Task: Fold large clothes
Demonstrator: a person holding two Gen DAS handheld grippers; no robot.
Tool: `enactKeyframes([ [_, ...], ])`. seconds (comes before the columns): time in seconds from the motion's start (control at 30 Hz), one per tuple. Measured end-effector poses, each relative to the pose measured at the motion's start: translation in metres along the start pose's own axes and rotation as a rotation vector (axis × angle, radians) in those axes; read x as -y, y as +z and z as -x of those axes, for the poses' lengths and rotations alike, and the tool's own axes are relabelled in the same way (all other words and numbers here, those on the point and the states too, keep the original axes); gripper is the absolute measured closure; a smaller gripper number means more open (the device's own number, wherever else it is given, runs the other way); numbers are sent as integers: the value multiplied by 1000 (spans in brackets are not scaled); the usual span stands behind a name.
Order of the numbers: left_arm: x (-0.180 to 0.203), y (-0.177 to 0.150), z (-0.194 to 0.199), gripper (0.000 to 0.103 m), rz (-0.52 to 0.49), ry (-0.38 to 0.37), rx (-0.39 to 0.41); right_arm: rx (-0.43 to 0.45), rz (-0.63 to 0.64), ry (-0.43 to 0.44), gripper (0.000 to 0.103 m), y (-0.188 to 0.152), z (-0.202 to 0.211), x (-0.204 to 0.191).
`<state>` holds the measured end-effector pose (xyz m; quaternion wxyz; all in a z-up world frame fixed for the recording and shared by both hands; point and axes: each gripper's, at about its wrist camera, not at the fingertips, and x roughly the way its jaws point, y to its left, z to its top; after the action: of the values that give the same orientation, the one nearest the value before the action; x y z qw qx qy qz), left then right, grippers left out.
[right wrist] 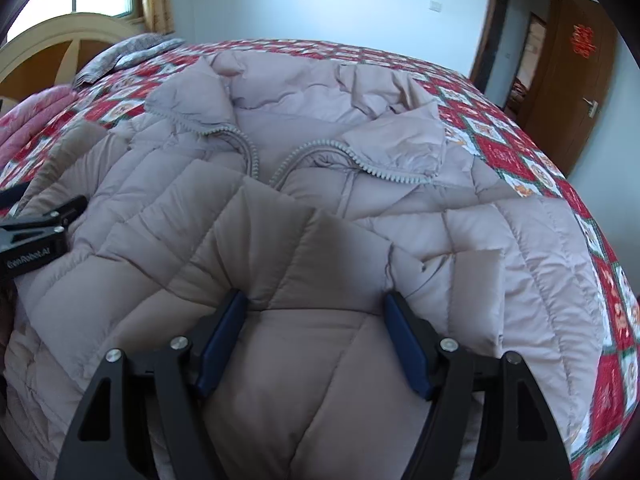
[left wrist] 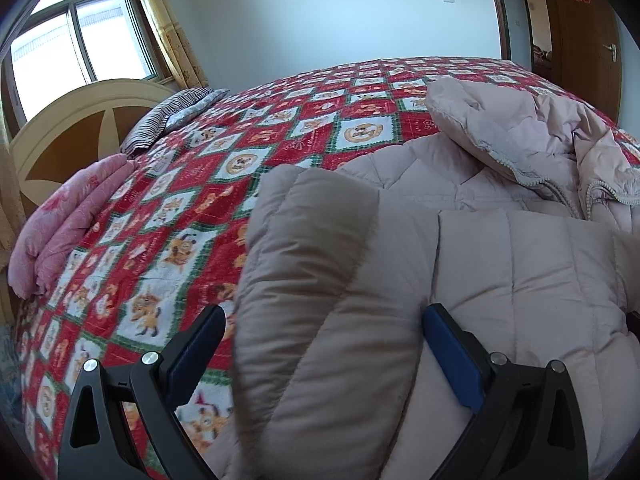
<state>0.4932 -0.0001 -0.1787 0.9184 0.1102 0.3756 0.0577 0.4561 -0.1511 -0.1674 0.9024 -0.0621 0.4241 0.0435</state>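
A pale pink quilted puffer jacket (right wrist: 400,128) lies face up on the bed, its zipper (right wrist: 248,148) open at the collar. In the left wrist view my left gripper (left wrist: 324,320) has its jaws wide, with a raised fold of the jacket's left sleeve (left wrist: 320,264) between them. In the right wrist view my right gripper (right wrist: 316,304) has its jaws wide around a raised fold of the jacket's lower front (right wrist: 312,264). The left gripper also shows at the left edge of the right wrist view (right wrist: 44,216).
The bed carries a red, white and green patterned cover (left wrist: 240,148). A pink quilt (left wrist: 64,220) and a striped pillow (left wrist: 168,116) lie by the headboard (left wrist: 72,120). A window (left wrist: 80,44) is behind it; a brown door (right wrist: 568,80) stands at the right.
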Motion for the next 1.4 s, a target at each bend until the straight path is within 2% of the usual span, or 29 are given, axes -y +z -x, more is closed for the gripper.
enactKeyframes([
  [0.07, -5, 3, 13, 4, -21, -4, 6, -13, 17, 38, 29, 1, 5, 4],
  [0.2, -21, 23, 46, 4, -36, -25, 79, -14, -19, 121, 28, 7, 22, 22],
  [0.27, -21, 42, 58, 4, -70, -50, 127, 7, -37, 114, 28, 16, 29, 32],
  [0.33, -18, 64, 58, 4, -83, -72, 133, 13, -43, 108, 28, 28, 29, 38],
  [0.57, 9, 127, 23, 4, -91, -107, 101, 23, -60, 25, 28, 85, 7, 77],
  [0.63, 23, 138, 3, 4, -117, -84, 95, 20, -54, 12, 28, 96, 0, 86],
  [0.7, 33, 146, -14, 4, -135, -73, 81, 12, -50, 16, 28, 111, -13, 96],
  [0.83, 51, 161, -47, 4, -142, -120, 34, -11, -80, 37, 28, 132, -37, 118],
  [0.97, 66, 169, -68, 4, -159, -178, -2, -39, -65, 68, 28, 147, -62, 121],
  [1.1, 83, 174, -87, 4, -200, -174, -17, -61, -33, 94, 29, 159, -82, 120],
  [1.17, 87, 176, -93, 4, -199, -187, -24, -73, -20, 101, 40, 162, -89, 119],
  [1.2, 88, 176, -94, 4, -198, -197, -23, -82, -9, 104, 50, 161, -93, 118],
  [1.23, 89, 176, -93, 4, -198, -208, -19, -90, -1, 104, 67, 162, -95, 118],
  [1.27, 90, 176, -93, 6, -201, -220, -7, -100, 12, 95, 78, 160, -98, 116],
  [1.3, 91, 176, -90, 13, -210, -223, 10, -101, 18, 93, 89, 160, -98, 116],
  [1.33, 93, 176, -88, 42, -224, -236, 17, -94, 21, 95, 92, 158, -96, 116],
  [1.37, 94, 176, -89, 76, -234, -255, 3, -85, 24, 93, 94, 157, -93, 116],
  [1.4, 92, 176, -89, 89, -232, -292, -23, -77, 24, 85, 96, 156, -89, 117],
])
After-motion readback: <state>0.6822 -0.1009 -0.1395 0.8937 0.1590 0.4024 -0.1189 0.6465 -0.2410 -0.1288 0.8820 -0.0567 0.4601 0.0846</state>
